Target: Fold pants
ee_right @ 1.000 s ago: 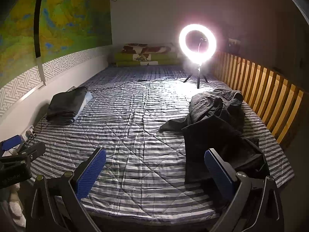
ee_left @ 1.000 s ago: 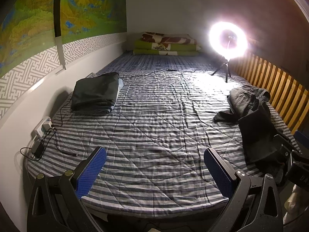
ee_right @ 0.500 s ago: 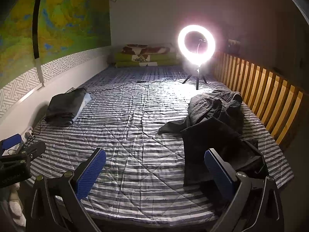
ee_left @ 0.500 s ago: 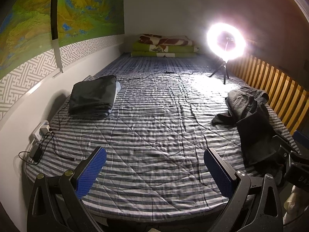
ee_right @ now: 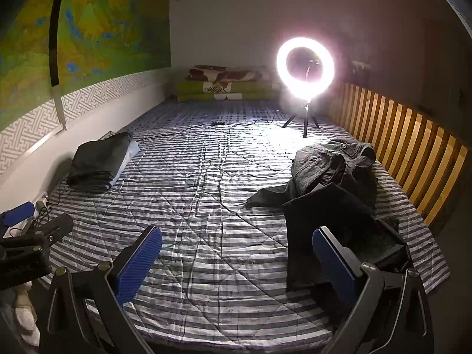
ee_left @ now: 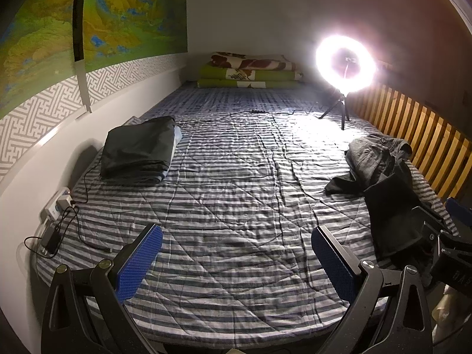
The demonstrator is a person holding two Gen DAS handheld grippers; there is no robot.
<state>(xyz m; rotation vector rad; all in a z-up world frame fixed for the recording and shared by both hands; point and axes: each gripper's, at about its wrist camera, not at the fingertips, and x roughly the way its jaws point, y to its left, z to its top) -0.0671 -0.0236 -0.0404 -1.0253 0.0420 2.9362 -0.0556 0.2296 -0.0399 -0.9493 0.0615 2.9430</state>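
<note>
Dark, crumpled pants (ee_right: 333,188) lie in a heap on the right side of the striped bed; in the left wrist view the same pants (ee_left: 383,174) sit at the far right. A neatly folded dark stack (ee_left: 138,150) rests by the left wall, also visible as the folded stack (ee_right: 100,162). My left gripper (ee_left: 236,253) hovers open over the bed's near edge, holding nothing. My right gripper (ee_right: 236,253) is open too, its right finger (ee_right: 333,262) in front of the near pant leg, apart from it.
A lit ring light (ee_right: 305,70) on a small tripod stands at the back right, its cable running across the striped bedcover (ee_left: 236,183). Folded blankets (ee_left: 250,72) lie at the far end. A power strip and cables (ee_left: 56,209) sit at the left; a wooden slat rail (ee_right: 407,135) borders the right.
Both views have shifted slightly; the bed sits a little lower and farther in frame. Both grippers stay open and nothing on the bed has moved.
</note>
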